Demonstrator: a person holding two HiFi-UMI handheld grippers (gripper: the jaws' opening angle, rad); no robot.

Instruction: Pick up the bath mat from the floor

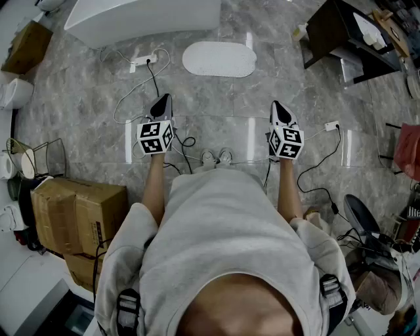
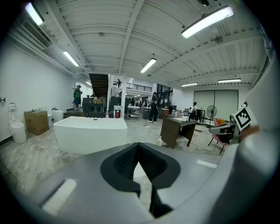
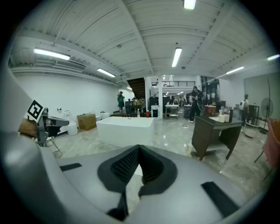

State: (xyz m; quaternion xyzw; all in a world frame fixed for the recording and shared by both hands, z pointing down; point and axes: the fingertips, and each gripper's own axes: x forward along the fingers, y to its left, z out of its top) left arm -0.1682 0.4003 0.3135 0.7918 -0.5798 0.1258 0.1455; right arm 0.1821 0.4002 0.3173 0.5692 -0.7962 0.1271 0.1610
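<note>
Near left: cardboard boxes (image 1: 79,213), brown, taped, stacked on floor (image 1: 216,125). Floor: glossy grey marble-look tile, reflective. Left claw (image 1: 162,100) and right claw (image 1: 276,105): both fully closed, nothing held, side by side above floor, tips dipped slightly. Thin cables (image 1: 141,88), black and white, snake across tile. Beyond claws: bath mat (image 1: 219,59), white, flat, rounded oblong, on floor near bathtub (image 1: 144,20), not touching it. Bathtub white, smooth. Far right: dark surface (image 1: 341,33), boxy.

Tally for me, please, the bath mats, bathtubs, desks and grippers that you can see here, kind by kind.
bath mat: 1
bathtub: 1
desk: 1
grippers, the left gripper and the right gripper: 2
Total: 5
</note>
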